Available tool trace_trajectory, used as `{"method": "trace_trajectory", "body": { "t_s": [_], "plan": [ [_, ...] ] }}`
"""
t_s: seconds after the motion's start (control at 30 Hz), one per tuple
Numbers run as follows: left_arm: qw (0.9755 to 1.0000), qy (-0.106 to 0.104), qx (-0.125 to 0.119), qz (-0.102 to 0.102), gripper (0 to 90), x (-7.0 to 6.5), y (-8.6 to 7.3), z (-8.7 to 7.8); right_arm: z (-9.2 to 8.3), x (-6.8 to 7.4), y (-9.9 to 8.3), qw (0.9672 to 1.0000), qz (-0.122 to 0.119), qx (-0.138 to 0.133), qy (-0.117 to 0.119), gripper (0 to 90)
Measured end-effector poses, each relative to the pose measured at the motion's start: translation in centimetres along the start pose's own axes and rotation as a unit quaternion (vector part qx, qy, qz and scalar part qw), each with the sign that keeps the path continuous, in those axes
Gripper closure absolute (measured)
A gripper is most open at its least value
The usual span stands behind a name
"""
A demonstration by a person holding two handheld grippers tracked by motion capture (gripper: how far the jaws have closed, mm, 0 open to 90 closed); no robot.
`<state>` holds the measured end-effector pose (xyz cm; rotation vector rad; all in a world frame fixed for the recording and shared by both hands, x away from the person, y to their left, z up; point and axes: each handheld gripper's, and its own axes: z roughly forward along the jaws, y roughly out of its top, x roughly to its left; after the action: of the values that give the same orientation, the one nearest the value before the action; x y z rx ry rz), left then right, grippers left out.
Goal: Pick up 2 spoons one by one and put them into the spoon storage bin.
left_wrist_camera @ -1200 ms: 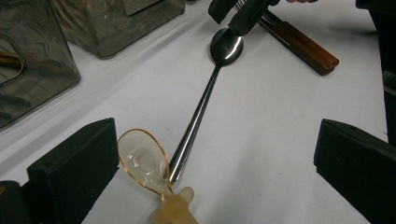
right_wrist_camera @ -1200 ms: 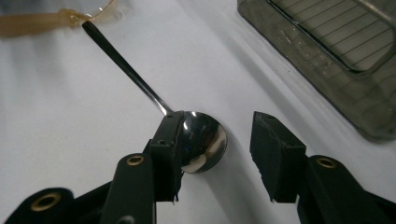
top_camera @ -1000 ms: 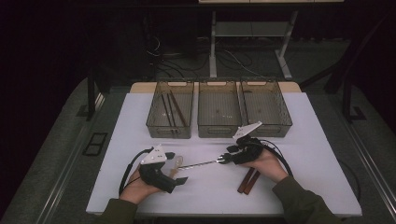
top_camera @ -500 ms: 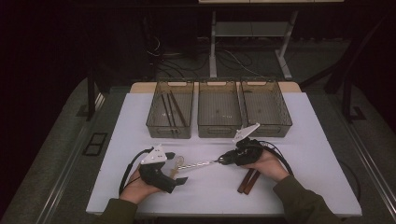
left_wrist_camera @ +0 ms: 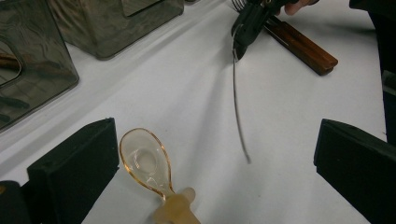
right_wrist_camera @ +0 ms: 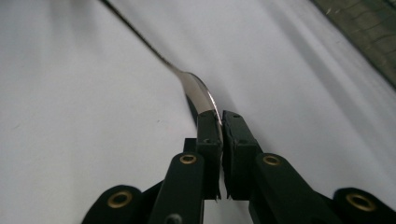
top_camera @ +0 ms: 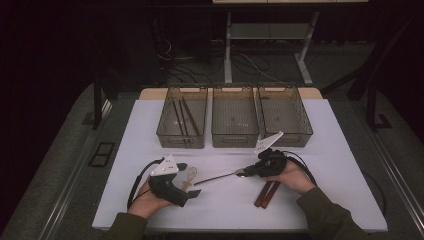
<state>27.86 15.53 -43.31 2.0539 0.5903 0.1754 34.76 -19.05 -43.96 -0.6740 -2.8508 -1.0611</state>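
Note:
A slim metal spoon lies across the middle of the white table. My right gripper is shut on the rim of its bowl; the jaws have just been closing on it. From the left gripper view, the spoon's handle runs from the right gripper toward me. A clear amber plastic spoon rests on the table between the wide-apart jaws of my left gripper, nearer the left jaw and untouched. In the high view, the left gripper sits at the front left.
Three clear smoky bins stand in a row at the back; the left bin holds several dark sticks. A pair of brown wooden sticks lies beside the right hand. The table's front edge is close to both forearms.
The right gripper's jaws have closed onto the metal spoon's bowl. Both hands have stayed roughly where they were.

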Motion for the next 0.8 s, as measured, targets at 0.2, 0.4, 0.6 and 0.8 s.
{"method": "trace_trajectory", "body": {
  "t_s": [0.2, 0.4, 0.6, 0.8],
  "plan": [
    [1.0, 0.0, 0.0, 0.001, 0.0, -0.03, 0.03, 0.04, -0.01, 0.28, -0.14, 1.0, 0.006, 0.001, -0.002, 87.1],
    [1.0, 0.0, 0.0, 0.002, 0.0, -0.03, 0.05, -0.02, -0.01, 0.31, -0.18, 1.0, 0.006, 0.0, -0.003, 87.4],
    [1.0, -0.001, -0.002, 0.004, 0.0, -0.04, 0.07, -0.05, -0.06, 0.44, -0.05, 1.0, 0.005, -0.003, -0.008, 87.8],
    [1.0, -0.002, -0.002, 0.004, 0.0, -0.05, 0.07, -0.03, -0.45, 0.32, 0.01, 0.9996, 0.009, -0.01, -0.025, 87.8]
  ]
}}
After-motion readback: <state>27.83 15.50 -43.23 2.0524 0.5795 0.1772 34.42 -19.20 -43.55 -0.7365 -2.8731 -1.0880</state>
